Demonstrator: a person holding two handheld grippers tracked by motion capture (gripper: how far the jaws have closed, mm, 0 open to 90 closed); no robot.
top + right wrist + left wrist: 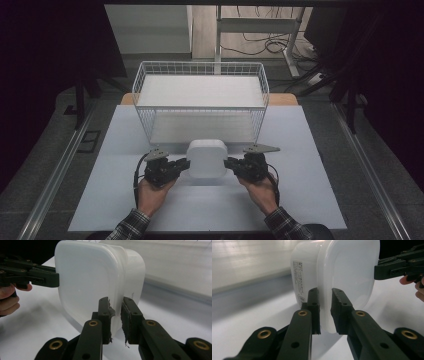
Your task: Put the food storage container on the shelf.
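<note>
Sitting mid-table at 6 o'clock of the wire basket: 1 white lidded plastic container. Being pinched at the lid rim by left gripper at 9 o'clock and right gripper at 3 o'clock. Likely handling light, stiff, slippery; gripping the rim lip looking safest.

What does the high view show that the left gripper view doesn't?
High view alone: the white wire basket beyond the container, both of the person's hands and the right tool at the container's right side. Left gripper view alone: the printed label on the container's side and the left tool pinching its lid rim. Both: the white lidded container on the table.
</note>
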